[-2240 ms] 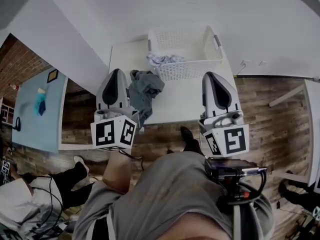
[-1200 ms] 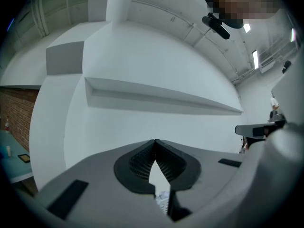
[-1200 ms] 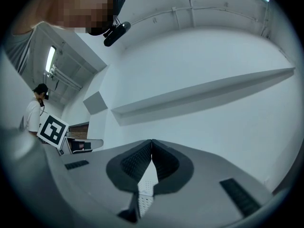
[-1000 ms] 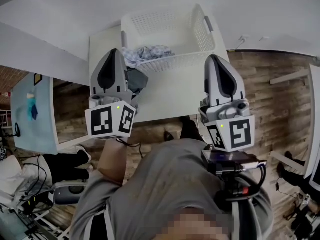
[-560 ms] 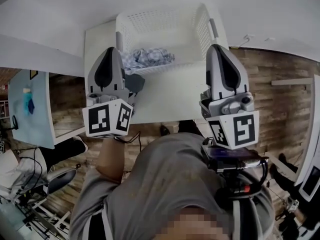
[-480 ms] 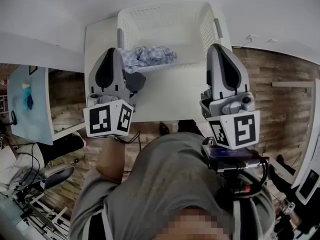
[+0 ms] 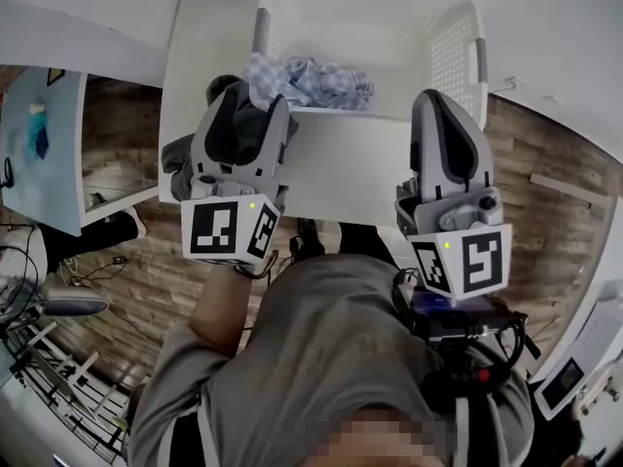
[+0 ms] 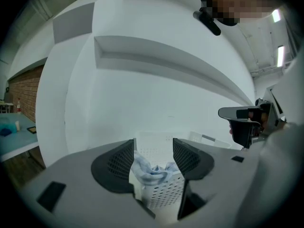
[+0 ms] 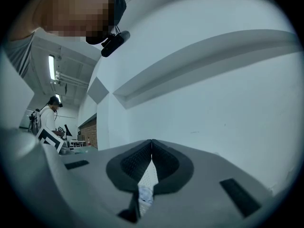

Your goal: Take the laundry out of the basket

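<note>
A white perforated laundry basket (image 7: 458,47) stands on the white table (image 7: 341,163). A blue-and-white cloth (image 7: 311,81) is heaped in its front left corner and hangs over the rim. A grey garment (image 7: 185,154) lies on the table to the left, mostly hidden behind my left gripper (image 7: 245,105). That gripper hovers just short of the cloth, and its jaws are opening with nothing between them. In the left gripper view the basket (image 8: 164,194) and cloth (image 8: 149,170) show through the gap of the left gripper (image 8: 153,146). My right gripper (image 7: 440,100) hovers by the basket's front right, shut and holding nothing.
A white wall rises close behind the basket. Wooden floor lies in front of the table. A light blue table (image 7: 39,134) stands to the left, with a chair base (image 7: 49,305) beside it. A person (image 9: 50,113) stands far off in the right gripper view.
Both grippers have come closer to the basket, which now sits nearer in the head view. The left gripper's jaws have spread apart. The right gripper stays shut.
</note>
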### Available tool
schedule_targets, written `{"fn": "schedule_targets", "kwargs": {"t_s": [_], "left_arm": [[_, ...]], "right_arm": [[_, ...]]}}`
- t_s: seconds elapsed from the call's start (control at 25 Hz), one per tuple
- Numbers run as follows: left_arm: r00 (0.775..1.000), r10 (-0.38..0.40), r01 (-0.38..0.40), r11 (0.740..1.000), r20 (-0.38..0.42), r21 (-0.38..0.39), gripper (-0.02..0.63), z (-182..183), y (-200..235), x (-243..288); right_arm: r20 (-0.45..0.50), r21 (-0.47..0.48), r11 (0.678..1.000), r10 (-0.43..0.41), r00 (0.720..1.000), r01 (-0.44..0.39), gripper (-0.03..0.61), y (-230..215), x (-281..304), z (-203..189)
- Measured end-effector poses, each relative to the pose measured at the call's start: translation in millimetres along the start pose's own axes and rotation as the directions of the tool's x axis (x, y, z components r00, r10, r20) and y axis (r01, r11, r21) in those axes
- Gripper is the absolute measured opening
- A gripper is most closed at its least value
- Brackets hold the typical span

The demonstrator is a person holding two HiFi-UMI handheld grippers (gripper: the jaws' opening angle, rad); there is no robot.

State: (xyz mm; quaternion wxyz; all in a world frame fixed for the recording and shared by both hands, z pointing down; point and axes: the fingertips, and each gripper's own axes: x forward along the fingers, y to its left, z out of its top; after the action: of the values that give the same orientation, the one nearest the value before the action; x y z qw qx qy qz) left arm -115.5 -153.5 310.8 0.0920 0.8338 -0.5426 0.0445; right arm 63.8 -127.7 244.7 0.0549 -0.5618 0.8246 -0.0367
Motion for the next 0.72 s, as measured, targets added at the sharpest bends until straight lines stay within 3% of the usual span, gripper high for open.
{"fn": "schedule_targets", "kwargs": {"t_s": [0.2,0.4,0.56,0.72], "left_arm": [[1.0,0.005,-0.006,0.998,-0.019,-0.059,0.261,-16.8,-1.1,-1.3],[0.999,0.023,-0.025,0.998,-0.042,-0.061,0.258,-25.8,-0.8,4.2],[0.997,0.076,-0.076,0.997,0.0,-0.021,0.222,-5.6,14.7,-0.5],[0.998,0.044,-0.045,0.999,0.038,0.013,0.222,22.1,5.5,5.8]], "right_arm": [[-0.029,-0.002,1.0,0.011,1.0,-0.011,0.008,2.5,2.5,-8.8],[-0.039,-0.005,1.0,0.005,0.999,-0.005,0.008,-1.5,3.1,-12.0],[-0.032,0.001,1.0,-0.001,0.999,0.001,0.008,-6.5,5.0,-11.0],[-0.003,0.006,1.0,-0.001,1.0,0.001,0.008,-11.6,6.2,0.0]]}}
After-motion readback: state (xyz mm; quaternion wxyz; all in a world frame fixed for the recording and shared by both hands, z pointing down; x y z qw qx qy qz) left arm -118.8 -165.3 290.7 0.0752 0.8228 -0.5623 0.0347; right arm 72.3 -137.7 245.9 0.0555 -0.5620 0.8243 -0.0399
